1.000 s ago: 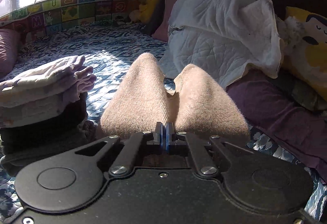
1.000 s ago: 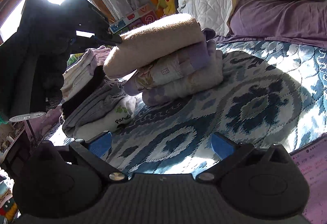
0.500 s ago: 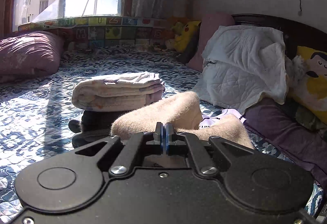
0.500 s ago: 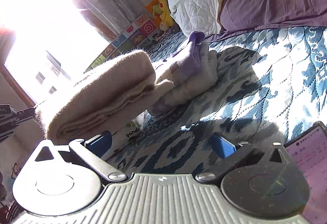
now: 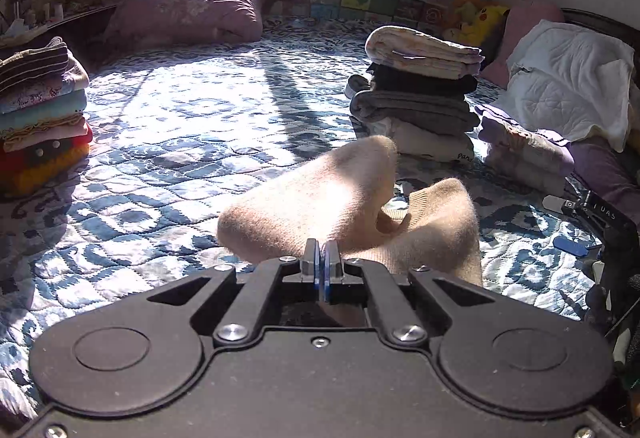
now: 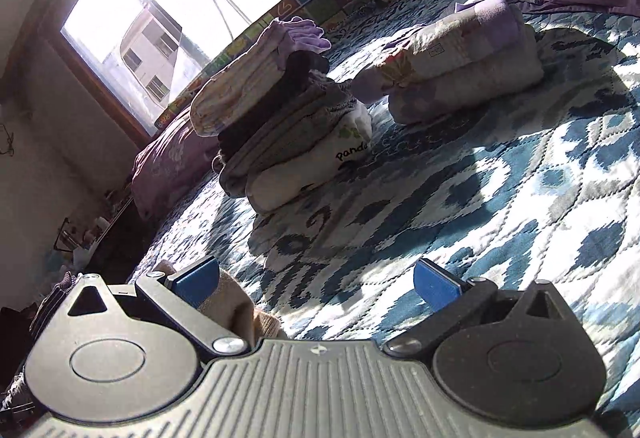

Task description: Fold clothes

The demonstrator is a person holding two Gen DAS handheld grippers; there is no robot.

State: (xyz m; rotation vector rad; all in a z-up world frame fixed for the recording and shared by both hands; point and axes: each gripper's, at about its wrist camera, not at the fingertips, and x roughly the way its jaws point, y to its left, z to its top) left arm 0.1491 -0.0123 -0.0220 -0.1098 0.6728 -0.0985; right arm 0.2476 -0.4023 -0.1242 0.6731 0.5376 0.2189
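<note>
Two blue pads of the left hand-held gripper [image 5: 321,267] pinch a folded beige sweater [image 5: 352,206] at lower centre, over the bed [image 5: 180,142]. Right hand-held gripper [image 6: 316,284] is spread wide. Farther back stands a folded stack [image 5: 420,98].

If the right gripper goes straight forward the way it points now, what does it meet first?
Probably the blue patterned bedspread just ahead of the open right gripper. Farther on that line stands the folded stack with the panda garment, though depth is unclear.
</note>
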